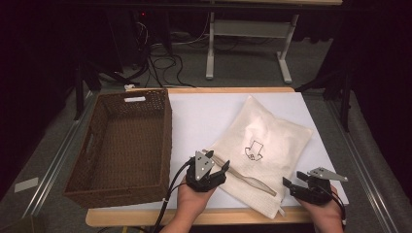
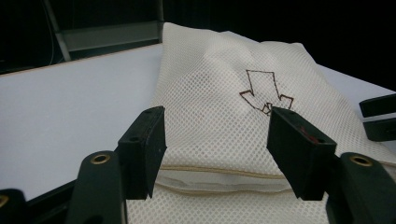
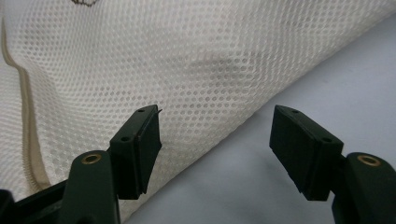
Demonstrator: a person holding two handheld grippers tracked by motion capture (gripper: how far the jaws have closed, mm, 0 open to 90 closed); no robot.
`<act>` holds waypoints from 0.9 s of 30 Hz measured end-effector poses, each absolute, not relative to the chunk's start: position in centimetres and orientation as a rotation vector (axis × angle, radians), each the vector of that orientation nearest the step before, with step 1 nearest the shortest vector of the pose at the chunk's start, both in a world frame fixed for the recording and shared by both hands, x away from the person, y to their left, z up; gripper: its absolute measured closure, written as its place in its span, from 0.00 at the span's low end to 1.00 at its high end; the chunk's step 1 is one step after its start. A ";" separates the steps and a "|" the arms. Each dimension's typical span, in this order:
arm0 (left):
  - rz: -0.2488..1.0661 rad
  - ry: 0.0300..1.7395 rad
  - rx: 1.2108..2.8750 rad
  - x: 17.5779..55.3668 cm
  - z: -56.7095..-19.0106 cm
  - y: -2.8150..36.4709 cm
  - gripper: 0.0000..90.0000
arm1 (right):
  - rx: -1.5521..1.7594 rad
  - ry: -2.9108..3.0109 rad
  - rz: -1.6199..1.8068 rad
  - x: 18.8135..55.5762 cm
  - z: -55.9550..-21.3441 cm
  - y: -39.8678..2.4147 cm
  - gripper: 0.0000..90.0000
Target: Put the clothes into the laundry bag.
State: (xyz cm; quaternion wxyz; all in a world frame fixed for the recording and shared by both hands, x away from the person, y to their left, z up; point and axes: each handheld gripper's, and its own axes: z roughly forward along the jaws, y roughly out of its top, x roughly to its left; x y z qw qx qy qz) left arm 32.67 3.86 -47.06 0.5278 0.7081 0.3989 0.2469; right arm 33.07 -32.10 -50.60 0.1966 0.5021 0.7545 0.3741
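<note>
A cream mesh laundry bag (image 1: 262, 141) with a small dark arrow print lies flat on the white table top, its zip edge (image 1: 252, 182) toward the person. My left gripper (image 1: 224, 167) stands at the bag's near left corner. In the left gripper view its jaws are open (image 2: 217, 140), straddling the zip seam (image 2: 224, 170) of the bag (image 2: 219, 107) without pressing on it. My right gripper (image 1: 293, 180) sits at the bag's near right corner. It is open (image 3: 215, 144), with one jaw over the mesh (image 3: 187, 60) and the other over bare table.
A brown wicker basket (image 1: 165, 126), with nothing in it, stands on the left part of the table. The white table top (image 1: 204, 111) is bare between basket and bag. The right gripper's jaws (image 2: 379, 116) show at the right edge of the left gripper view.
</note>
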 end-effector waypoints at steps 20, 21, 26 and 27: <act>0.610 0.994 1.706 33.1 -47.7 4.1 0.45 | 1.276 2.210 0.972 32.8 -50.5 -31.6 0.96; 0.611 0.996 1.716 33.3 -47.9 4.1 0.45 | 1.273 2.204 0.972 32.8 -50.4 -32.0 0.96; 0.576 1.034 1.774 34.7 -49.2 3.9 0.45 | 1.304 2.173 0.962 33.1 -50.0 -34.3 0.96; 0.566 1.046 1.787 35.1 -49.6 3.8 0.45 | 1.311 2.167 0.955 33.2 -50.0 -34.6 0.96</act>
